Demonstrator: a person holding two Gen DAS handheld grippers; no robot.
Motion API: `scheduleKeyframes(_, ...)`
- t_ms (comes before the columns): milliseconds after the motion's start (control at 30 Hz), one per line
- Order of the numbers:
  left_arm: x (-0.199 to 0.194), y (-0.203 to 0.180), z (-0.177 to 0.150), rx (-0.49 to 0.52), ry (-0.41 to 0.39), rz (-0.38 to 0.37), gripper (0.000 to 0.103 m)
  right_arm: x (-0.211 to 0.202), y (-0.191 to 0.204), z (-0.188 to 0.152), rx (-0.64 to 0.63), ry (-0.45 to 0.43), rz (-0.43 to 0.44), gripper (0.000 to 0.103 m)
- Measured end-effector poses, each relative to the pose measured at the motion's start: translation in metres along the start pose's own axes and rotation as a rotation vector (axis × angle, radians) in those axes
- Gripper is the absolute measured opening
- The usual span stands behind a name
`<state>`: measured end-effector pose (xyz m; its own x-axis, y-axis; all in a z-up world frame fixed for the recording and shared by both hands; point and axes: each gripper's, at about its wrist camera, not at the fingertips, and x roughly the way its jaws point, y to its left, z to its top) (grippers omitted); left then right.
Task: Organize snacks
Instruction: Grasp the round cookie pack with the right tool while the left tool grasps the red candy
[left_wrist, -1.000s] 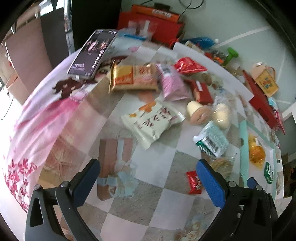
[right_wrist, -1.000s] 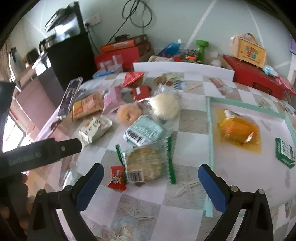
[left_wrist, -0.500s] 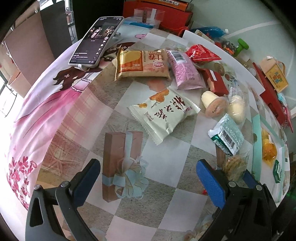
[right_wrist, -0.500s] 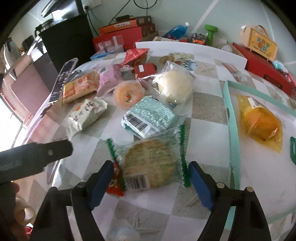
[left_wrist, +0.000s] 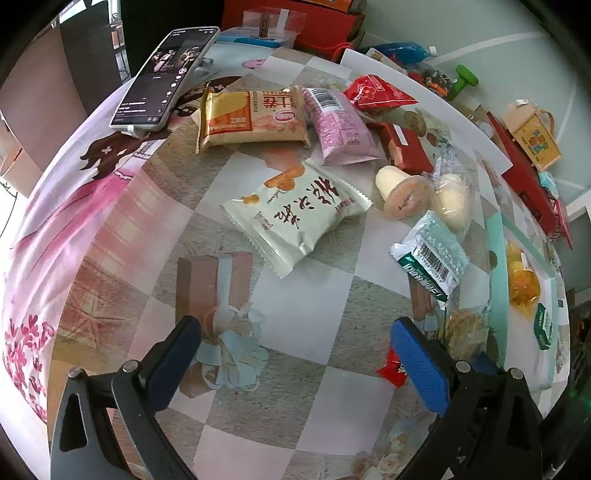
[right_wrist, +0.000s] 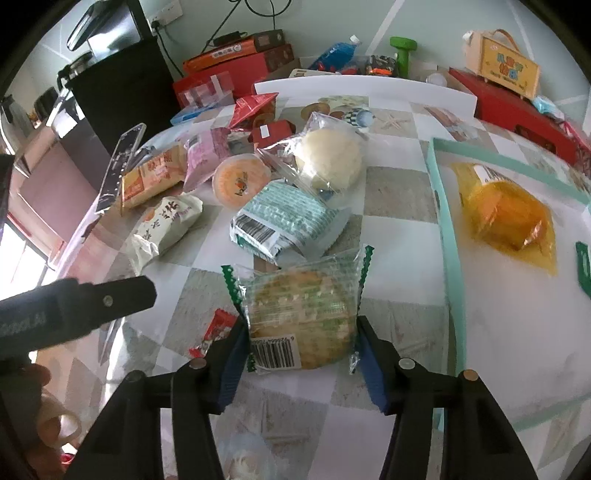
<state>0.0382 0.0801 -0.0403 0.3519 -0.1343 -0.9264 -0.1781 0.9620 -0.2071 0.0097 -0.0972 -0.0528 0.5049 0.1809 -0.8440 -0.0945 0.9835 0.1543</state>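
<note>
A round cracker in a clear wrapper with green edges (right_wrist: 299, 310) sits between the fingers of my right gripper (right_wrist: 300, 332). The jaws are closing, and both blue pads touch and pinch the wrapper's sides. The same pack shows at the right of the left wrist view (left_wrist: 463, 330). My left gripper (left_wrist: 293, 328) hangs open over the checked tablecloth with nothing between its fingers. A teal-rimmed tray (right_wrist: 445, 229) to the right holds an orange pack (right_wrist: 509, 214) and a small green pack (right_wrist: 583, 266).
Several loose snacks lie behind the cracker: a green-white packet (right_wrist: 284, 221), a white packet with red characters (left_wrist: 299, 218), a small red candy (right_wrist: 216, 330), a white bun (right_wrist: 328, 155). A phone (left_wrist: 166, 77) leans at the far left. Red boxes line the back edge.
The right gripper's jaws have come in from wide open to touch the cracker pack, and the gripper has moved closer to it. The left gripper stays open and has hardly moved.
</note>
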Motion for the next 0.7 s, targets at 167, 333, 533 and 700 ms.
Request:
scheduleKeyframes(167,-0.002,-0.007,-0.002,0.029,-0.005,-0.017,0.098,-0.021,-0.006,0.000,0.035,-0.048,0.023,0.057)
scheduleKeyframes(333,0.003,-0.018,-0.003,0.050,0.020,-0.048,0.081,-0.059,-0.023,-0.002,0.094,-0.142,0.013,0.057)
scheduleKeyframes(533,0.003,-0.049,-0.010,0.170,0.022,-0.082,0.064,-0.085,-0.054,-0.001,0.176,-0.208,-0.054,0.057)
scheduleKeyframes(700,0.012,-0.078,-0.020,0.271,0.068,-0.133,0.056,-0.086,-0.083,-0.002,0.266,-0.194,-0.089,0.057)
